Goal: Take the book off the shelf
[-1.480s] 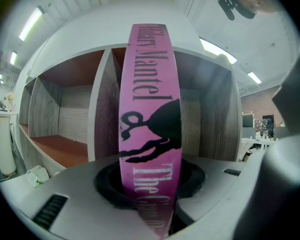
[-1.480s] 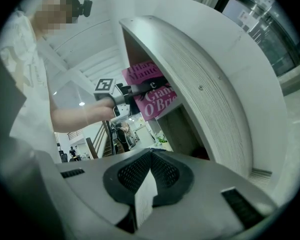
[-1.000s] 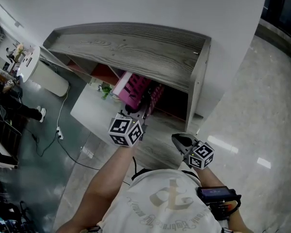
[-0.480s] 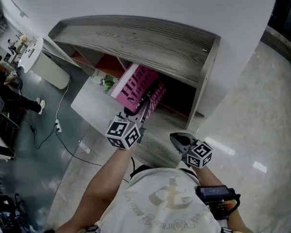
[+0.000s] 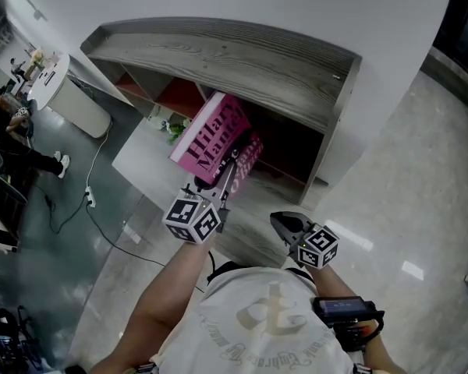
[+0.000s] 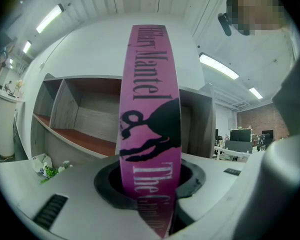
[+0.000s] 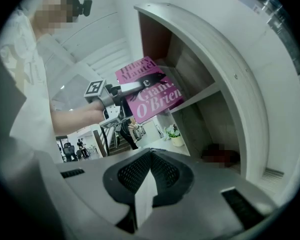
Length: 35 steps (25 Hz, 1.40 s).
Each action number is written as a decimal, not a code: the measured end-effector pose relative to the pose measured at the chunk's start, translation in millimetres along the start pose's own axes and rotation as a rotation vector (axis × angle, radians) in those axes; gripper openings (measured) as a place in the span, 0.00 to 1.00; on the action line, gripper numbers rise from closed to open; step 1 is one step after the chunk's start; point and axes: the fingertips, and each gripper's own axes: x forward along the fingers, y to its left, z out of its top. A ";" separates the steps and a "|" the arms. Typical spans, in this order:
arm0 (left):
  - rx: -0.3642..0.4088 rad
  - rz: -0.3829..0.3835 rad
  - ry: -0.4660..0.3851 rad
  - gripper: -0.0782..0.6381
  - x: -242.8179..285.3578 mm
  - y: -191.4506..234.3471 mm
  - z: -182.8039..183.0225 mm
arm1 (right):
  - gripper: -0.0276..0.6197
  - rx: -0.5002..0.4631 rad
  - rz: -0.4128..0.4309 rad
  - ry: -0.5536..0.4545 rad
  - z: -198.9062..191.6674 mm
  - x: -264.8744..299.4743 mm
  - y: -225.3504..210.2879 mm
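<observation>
A pink book (image 5: 215, 133) with black lettering hangs in front of the grey wooden shelf unit (image 5: 242, 57), outside its open compartment. My left gripper (image 5: 225, 179) is shut on the book's lower end, with its marker cube nearer me. In the left gripper view the book's spine (image 6: 149, 114) stands upright between the jaws of that gripper (image 6: 149, 184), with the shelf (image 6: 75, 119) behind. My right gripper (image 5: 290, 226) hovers shut and empty to the right, below the shelf. From the right gripper view the book (image 7: 149, 90) and the left gripper (image 7: 121, 91) show at left of the shelf (image 7: 210, 59).
A small potted plant (image 5: 170, 128) sits on a low white surface (image 5: 140, 170) beside the shelf. A cable (image 5: 101, 209) runs across the shiny floor. A white round table (image 5: 51, 80) and a person (image 5: 15, 150) are at far left.
The pink book has come further out of the shelf compartment and now shows its lettering. My left gripper has drawn back toward me with it. The right gripper has barely moved.
</observation>
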 end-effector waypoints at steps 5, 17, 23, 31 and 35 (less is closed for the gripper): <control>-0.018 -0.019 -0.014 0.33 -21.1 3.4 -2.7 | 0.05 -0.004 0.008 0.013 -2.5 7.7 11.2; -0.043 0.006 -0.016 0.33 -91.6 44.2 -15.4 | 0.05 -0.036 0.010 0.049 -6.3 44.6 53.1; -0.089 0.026 0.027 0.33 -113.9 50.7 -51.9 | 0.05 -0.019 -0.014 0.084 -13.0 46.9 61.6; -0.109 0.064 0.101 0.33 -166.2 75.0 -87.4 | 0.05 -0.021 -0.021 0.083 -15.5 68.2 85.5; -0.119 0.081 0.125 0.33 -185.6 86.7 -100.3 | 0.05 -0.026 -0.018 0.080 -14.5 79.4 91.9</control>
